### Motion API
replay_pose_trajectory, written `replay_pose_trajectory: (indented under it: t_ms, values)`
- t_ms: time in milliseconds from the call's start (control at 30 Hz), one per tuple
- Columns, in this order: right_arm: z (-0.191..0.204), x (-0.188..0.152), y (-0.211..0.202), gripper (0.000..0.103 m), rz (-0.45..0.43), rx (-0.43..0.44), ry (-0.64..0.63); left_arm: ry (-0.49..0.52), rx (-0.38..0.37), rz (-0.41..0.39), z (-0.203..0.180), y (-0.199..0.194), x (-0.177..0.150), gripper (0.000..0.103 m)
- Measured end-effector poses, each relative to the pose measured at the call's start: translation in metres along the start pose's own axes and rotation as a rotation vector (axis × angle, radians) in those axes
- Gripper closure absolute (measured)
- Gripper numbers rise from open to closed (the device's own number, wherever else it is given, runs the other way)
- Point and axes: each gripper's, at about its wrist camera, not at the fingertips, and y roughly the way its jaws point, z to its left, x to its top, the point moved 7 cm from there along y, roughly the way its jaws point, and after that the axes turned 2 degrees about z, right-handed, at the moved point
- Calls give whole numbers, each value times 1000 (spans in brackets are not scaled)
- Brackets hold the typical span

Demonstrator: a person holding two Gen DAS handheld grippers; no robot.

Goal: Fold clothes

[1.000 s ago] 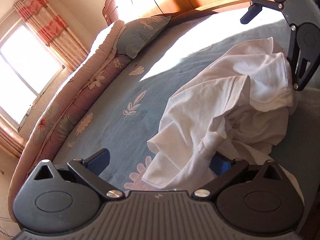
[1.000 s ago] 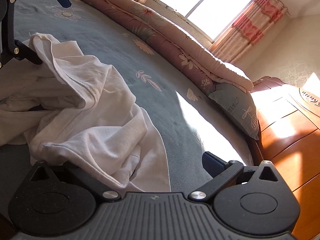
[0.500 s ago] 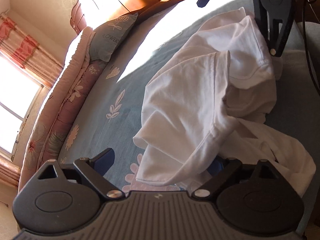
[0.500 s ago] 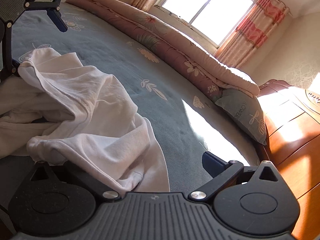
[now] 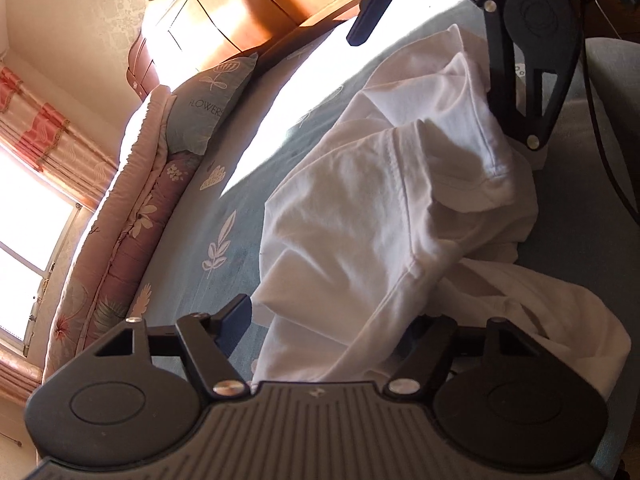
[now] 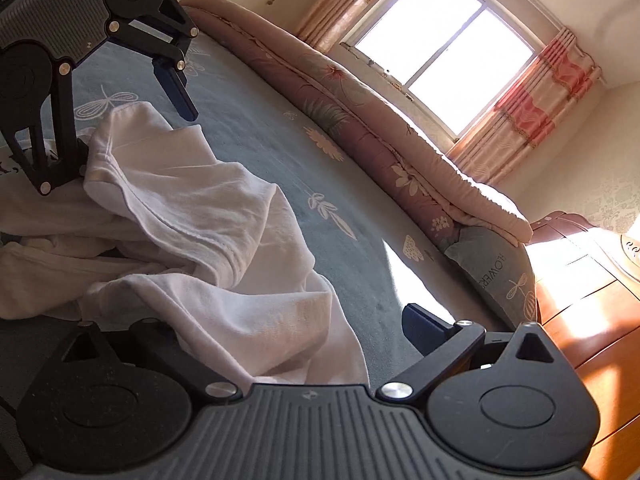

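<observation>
The left gripper has just been narrowing its jaws, which are still standing partly apart, with a fold of the white T-shirt lying between them; its 3 o'clock finger is buried under cloth, so whether it is pressing I cannot tell. The right gripper is standing with jaws wide, its 9 o'clock finger hidden beneath the shirt, the 3 o'clock one bare. The shirt is lying crumpled on the blue bedspread. Only the right wrist view is showing the whole window.
</observation>
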Motion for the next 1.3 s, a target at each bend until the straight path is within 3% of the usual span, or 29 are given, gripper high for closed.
replay_pose_trajectory:
  t_ms: [100,333,467,600,767,800,833,900,933,1000,1133,1300]
  values:
    - [11,-1,1,10,12,1,-38,61,28,-12,-7,-3,1,32]
    - [40,-8,0,17,13,-9,-108,359,177,-58,-60,-1,5,35]
    - [61,-17,1,25,4,-38,-174,362,201,-59,-79,9,3,47]
    - [73,-22,-2,28,-17,-88,-219,337,217,-44,-81,12,3,49]
    - [73,-26,-7,29,16,-108,-184,469,295,-79,-98,-6,-2,59]
    - [75,-29,-10,29,21,-120,-202,484,303,-82,-101,-7,-4,66]
    - [77,-33,-13,29,25,-137,-221,489,310,-85,-104,-7,-6,68]
    - [83,-40,-15,29,35,-164,-224,493,301,-77,-111,-4,-8,85]
    - [86,-44,-16,30,43,-175,-220,495,292,-72,-115,-1,-8,89]
    - [94,-46,-17,43,55,-185,-220,490,292,-77,-119,3,-8,95]
    - [116,-45,-12,73,83,-199,-234,406,283,-73,-116,4,-4,99]
    - [98,-38,-18,77,94,-136,-205,299,211,-41,-93,-9,8,97]
